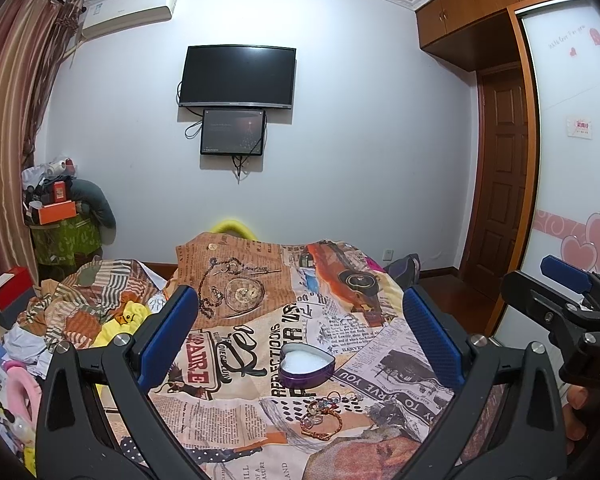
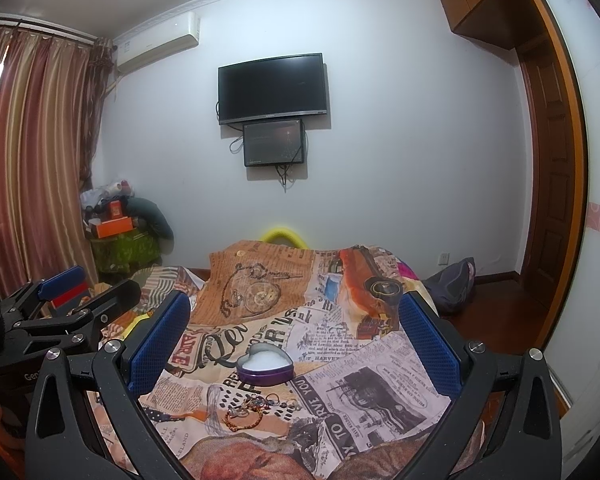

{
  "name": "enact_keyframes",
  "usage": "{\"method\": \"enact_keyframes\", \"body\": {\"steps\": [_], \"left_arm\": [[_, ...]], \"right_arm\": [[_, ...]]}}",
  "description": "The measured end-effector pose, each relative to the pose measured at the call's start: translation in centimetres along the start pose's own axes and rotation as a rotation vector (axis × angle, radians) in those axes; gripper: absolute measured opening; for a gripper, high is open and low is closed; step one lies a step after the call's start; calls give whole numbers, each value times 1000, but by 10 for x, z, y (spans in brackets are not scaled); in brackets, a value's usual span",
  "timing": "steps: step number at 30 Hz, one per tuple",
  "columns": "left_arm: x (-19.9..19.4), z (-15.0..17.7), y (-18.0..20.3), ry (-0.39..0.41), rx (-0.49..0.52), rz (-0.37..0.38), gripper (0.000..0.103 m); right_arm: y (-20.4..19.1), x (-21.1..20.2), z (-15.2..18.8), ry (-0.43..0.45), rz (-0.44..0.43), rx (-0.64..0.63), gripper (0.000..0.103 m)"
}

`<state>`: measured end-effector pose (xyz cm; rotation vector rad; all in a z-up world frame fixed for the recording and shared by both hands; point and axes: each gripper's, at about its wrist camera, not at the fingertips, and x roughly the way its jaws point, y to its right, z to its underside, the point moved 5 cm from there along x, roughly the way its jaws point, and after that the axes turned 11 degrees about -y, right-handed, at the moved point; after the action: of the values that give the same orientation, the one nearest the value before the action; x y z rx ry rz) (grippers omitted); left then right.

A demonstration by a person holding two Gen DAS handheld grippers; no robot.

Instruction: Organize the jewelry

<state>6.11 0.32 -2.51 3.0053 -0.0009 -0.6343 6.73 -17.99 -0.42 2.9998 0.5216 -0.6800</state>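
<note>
Both claws hung wide open and empty above a bed, the left claw (image 1: 300, 336) and right claw (image 2: 294, 336) each framing the work. Nothing appeared sorted yet: the heart-shaped tin (image 1: 307, 369) sat lidless on the newsprint-patterned bedspread (image 1: 380, 364), showing only its white lining, while a small tangle of bracelets and rings (image 1: 324, 412) lay just in front of it, apart from the tin. Rumpled clothes (image 1: 80, 316) crowded the bed's left side, well clear; nothing blocked the reach.
</note>
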Motion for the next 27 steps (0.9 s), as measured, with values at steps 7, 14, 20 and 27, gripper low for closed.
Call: {"method": "enact_keyframes", "body": {"steps": [7, 14, 20, 27], "left_arm": [[5, 1, 0, -10, -1, -2, 103], [19, 3, -3, -38, -6, -6, 103], [51, 12, -8, -106, -18, -18, 103], [96, 29, -19, -213, -36, -45, 103]], "right_arm": [[1, 4, 1, -14, -4, 2, 103], [5, 17, 3, -46, -5, 9, 103], [14, 41, 11, -108, 1, 20, 103], [29, 80, 28, -229, -7, 48, 103]]}}
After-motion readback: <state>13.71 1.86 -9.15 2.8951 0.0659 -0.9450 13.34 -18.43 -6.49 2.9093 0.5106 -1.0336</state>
